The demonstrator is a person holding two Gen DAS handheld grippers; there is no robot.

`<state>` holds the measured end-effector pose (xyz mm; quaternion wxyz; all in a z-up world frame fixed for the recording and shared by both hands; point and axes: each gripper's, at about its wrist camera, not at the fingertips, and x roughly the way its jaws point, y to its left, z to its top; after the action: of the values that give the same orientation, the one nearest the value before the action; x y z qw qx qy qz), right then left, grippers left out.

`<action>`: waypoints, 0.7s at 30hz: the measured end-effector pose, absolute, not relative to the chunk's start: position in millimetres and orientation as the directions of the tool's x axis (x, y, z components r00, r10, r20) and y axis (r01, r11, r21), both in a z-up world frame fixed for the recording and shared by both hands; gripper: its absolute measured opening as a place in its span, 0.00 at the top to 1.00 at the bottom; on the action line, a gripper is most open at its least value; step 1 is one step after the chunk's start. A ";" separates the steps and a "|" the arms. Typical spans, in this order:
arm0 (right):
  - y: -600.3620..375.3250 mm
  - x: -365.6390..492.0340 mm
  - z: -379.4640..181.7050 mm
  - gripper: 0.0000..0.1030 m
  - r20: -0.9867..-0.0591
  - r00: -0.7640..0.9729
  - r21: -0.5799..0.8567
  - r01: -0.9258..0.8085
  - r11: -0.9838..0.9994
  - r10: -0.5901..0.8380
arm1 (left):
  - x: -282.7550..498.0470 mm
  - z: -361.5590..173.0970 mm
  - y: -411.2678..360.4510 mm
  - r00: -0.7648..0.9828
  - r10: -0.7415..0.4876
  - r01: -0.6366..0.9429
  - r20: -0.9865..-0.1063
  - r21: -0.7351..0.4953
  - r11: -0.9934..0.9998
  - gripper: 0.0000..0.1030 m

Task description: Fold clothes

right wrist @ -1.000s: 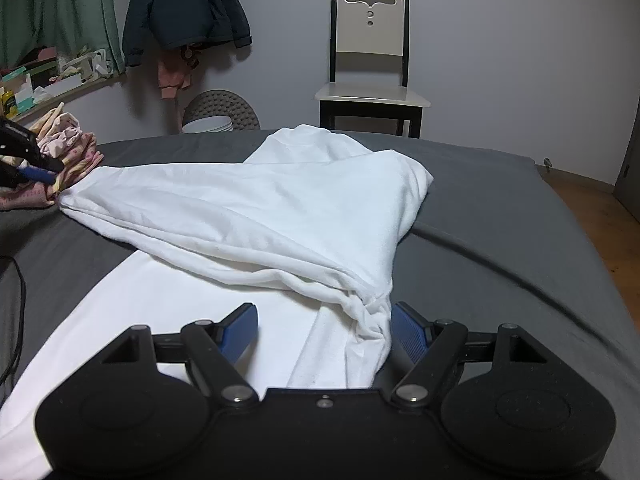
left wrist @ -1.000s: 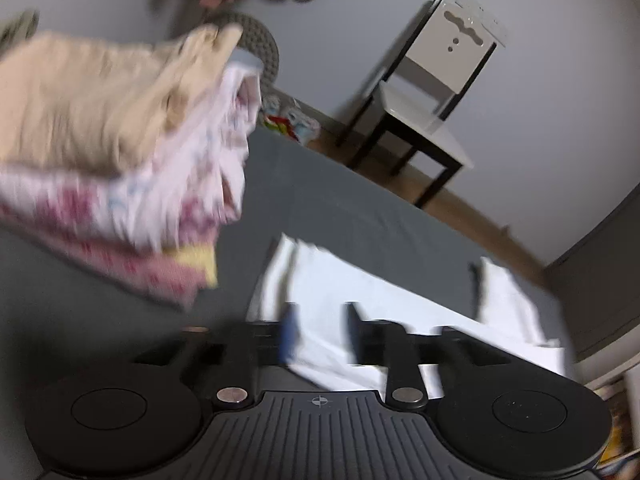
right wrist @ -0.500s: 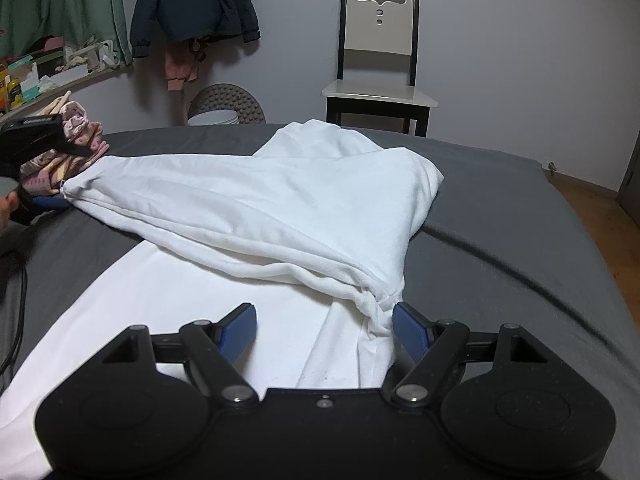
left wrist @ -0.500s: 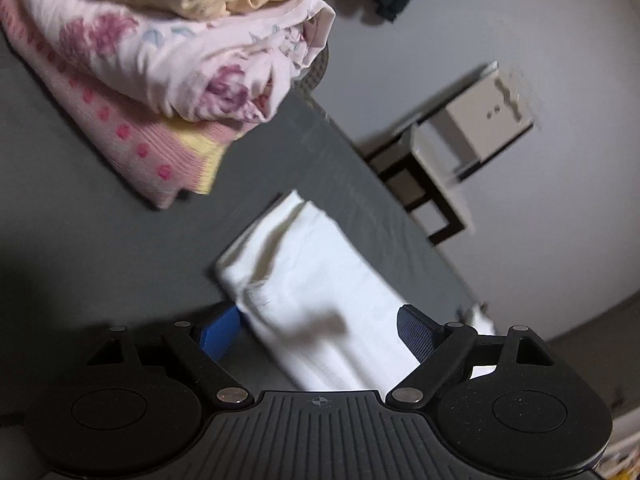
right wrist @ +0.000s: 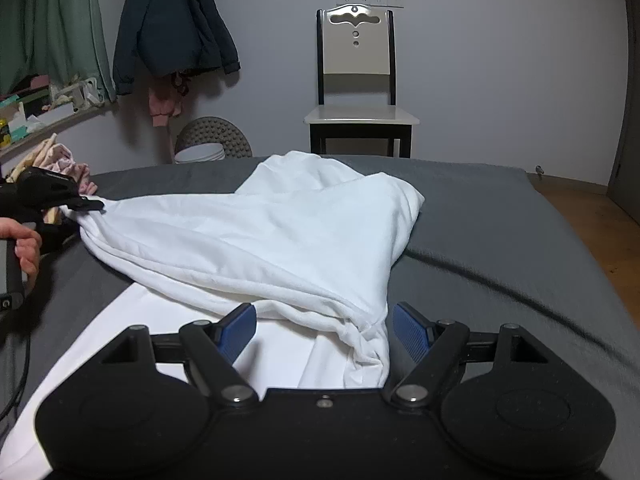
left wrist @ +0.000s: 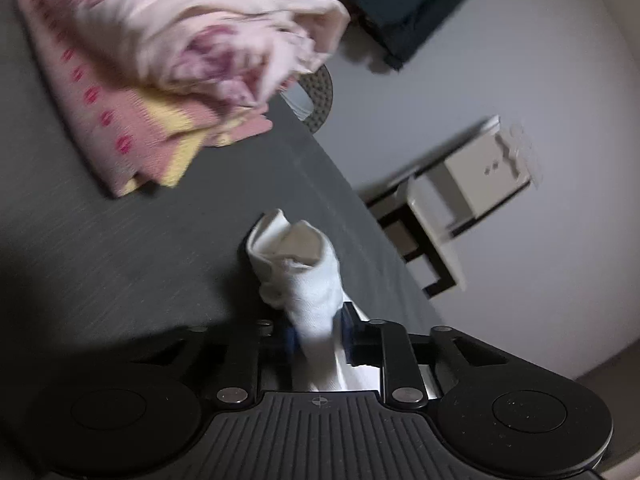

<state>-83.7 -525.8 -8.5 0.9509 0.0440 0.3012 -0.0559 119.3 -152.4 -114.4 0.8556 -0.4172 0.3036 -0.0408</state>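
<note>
at nine o'clock in the right wrist view a hand [right wrist: 24, 246] grips the left gripper [right wrist: 94, 205], its fingers pinched tight on a bunched corner of the white garment [right wrist: 280, 240]. the left wrist view shows that corner poking out past the blue pads, with the stack of folded clothes [left wrist: 160, 60] at eleven o'clock. the garment sprawls across the grey bed [right wrist: 500, 240], folded over itself. at six o'clock the right gripper [right wrist: 324, 330] sits wide, clasping nothing, a knotted fold between its pads.

White garment [right wrist: 280, 240], half-folded on grey bed (corner bunched, lifted)
</note>
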 end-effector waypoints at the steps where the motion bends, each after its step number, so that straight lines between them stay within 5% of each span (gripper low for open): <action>1: -524.4 -82.8 -9.1 0.28 -0.579 0.811 0.047 0.129 0.990 -0.078 | 117.8 -113.2 -151.8 0.820 -0.315 -0.183 -0.479 -0.739 0.648 0.87; 5: -518.9 -79.8 -11.6 0.28 -0.586 0.807 0.036 0.115 0.993 -0.072 | 105.7 -87.8 -168.8 0.874 -0.265 -0.063 -0.409 -0.634 0.770 0.90; 11: -521.0 -82.7 -8.4 0.28 -0.577 0.813 0.039 0.126 0.991 -0.081 | 71.0 -29.1 -254.1 0.914 -0.294 0.251 -0.281 -0.178 0.951 0.90; 21: -560.2 -96.7 -0.2 0.28 -0.567 0.804 0.114 0.291 0.950 -0.178 | 38.1 -23.2 -378.7 0.789 -0.514 0.527 -0.337 -0.058 0.848 0.90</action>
<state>-96.7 -560.2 -0.2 0.9447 0.0981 0.2874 -0.1240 38.1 -378.7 -23.2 0.9456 0.0198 0.1725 -0.2752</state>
